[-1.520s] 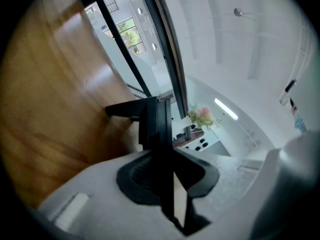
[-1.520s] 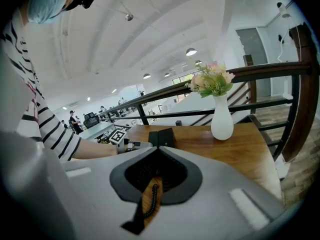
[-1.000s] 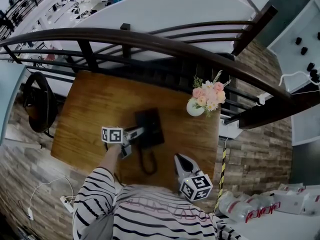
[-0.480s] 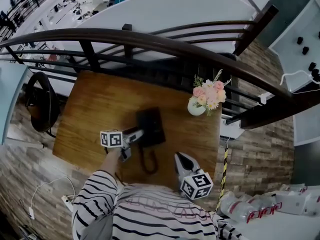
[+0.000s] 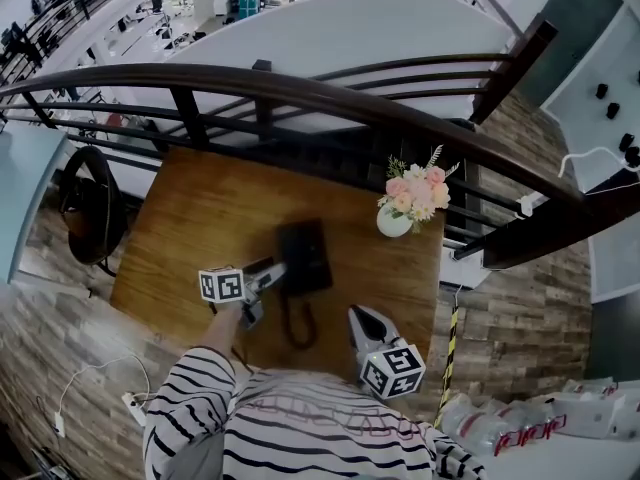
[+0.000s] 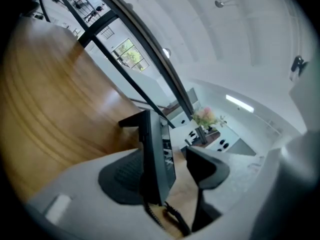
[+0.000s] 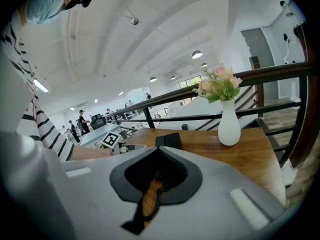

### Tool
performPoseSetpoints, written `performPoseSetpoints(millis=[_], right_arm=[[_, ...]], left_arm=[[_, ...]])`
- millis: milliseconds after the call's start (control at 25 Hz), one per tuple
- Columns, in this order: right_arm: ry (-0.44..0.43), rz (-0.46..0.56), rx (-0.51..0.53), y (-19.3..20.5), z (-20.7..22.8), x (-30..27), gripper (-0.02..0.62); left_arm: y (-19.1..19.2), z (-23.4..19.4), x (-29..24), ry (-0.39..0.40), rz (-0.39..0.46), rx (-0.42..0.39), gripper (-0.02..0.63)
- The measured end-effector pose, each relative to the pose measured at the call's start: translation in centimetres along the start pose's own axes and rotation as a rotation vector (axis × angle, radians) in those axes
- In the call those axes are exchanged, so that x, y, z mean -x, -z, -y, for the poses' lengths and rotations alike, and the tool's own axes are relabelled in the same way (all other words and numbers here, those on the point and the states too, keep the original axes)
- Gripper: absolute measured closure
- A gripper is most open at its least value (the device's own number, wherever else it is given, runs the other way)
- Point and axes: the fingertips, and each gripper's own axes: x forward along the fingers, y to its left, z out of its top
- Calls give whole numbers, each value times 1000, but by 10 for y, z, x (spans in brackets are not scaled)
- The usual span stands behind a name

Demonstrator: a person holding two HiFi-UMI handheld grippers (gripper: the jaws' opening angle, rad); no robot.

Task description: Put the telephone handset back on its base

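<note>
Now that the left gripper [image 5: 272, 271] has just opened wide, the telephone handset [image 5: 291, 257] sits loose on its base [image 5: 314, 258], so the job looks done; the right gripper [image 5: 358, 316] is closed, empty.

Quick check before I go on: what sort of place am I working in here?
Probably an upper landing or mezzanine in an office building. The wooden table with the telephone stands against a dark railing, and beyond the railing, well below, rows of desks show.
</note>
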Motion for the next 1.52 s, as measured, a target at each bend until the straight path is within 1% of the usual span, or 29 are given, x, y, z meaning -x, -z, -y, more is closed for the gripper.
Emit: performPoseSetpoints(millis=[80,240,360,480,680,840,1120,1240,1520], right_arm=[[-13,4,6,0,-4,3,594],[-40,12,18,-2,-11,8,594],[-63,17,31,-2,-16,11,595],[-89,20,42,-1,-22,16,594],[-118,22,56,1,-27,25,594],[-139,30,62,1,-28,36,594],[-182,39,76,4,-29,51,594],[-198,37,80,7,-30,58,594],[-239,27,104,15,-30,72,594]], left_arm=[[0,10,7,-5,12,-34,346],[-5,42,22,7,55,-95,370],[-7,60,33,-9,88,-143,384],[-8,80,46,-28,128,-202,421],[-5,113,67,-65,200,-305,505],[6,138,79,-97,223,-371,536],[21,176,101,-133,295,-428,598],[27,192,113,-155,337,-436,602],[48,222,128,-196,393,-469,603]])
